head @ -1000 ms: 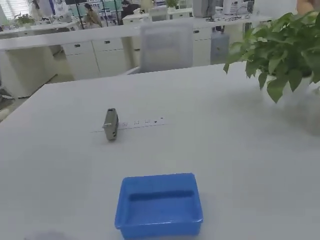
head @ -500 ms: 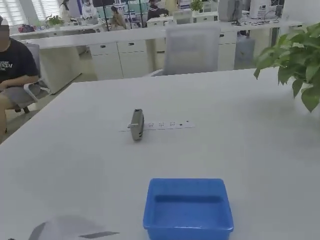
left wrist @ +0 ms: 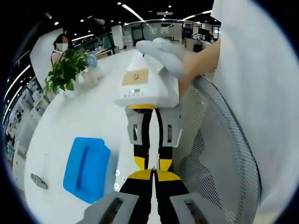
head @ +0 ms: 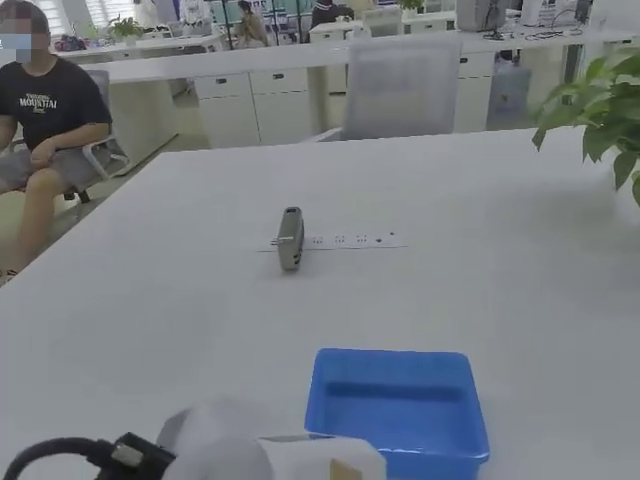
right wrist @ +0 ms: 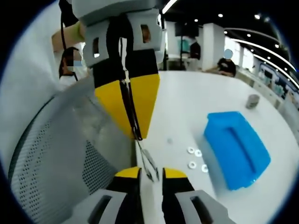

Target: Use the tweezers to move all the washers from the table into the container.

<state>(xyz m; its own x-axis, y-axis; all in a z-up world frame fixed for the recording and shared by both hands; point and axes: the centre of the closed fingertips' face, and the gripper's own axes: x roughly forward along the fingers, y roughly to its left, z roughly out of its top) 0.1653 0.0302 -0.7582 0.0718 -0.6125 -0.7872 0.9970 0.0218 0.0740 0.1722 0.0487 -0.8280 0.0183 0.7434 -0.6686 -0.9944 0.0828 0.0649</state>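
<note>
1. Head view: a gripper point(head: 262, 455), side unclear, is poking in at the bottom edge with its jaws out of sight, so its opening cannot be told. The blue rectangular plastic container point(head: 395, 405) is sitting just right of it on the white table point(head: 520, 280). A small grey metal block point(head: 290, 238) is lying farther ahead.
2. Left gripper view: the left gripper point(left wrist: 152, 175) is pressing its jaws almost together, meeting the right gripper point(left wrist: 152, 162) tip to tip. The container point(left wrist: 86, 168) is lying left of the jaws, with small round metal washers point(left wrist: 117, 173) between them.
3. Right gripper view: the right gripper point(right wrist: 152, 173) is keeping its jaws a little apart, gripping nothing. The slim metal tweezers point(right wrist: 148, 163), clamped in the closed left gripper point(right wrist: 135, 133), are reaching into that gap. The washers point(right wrist: 192, 164) are lying just right of the jaws, with the container point(right wrist: 236, 149) beyond.
</note>
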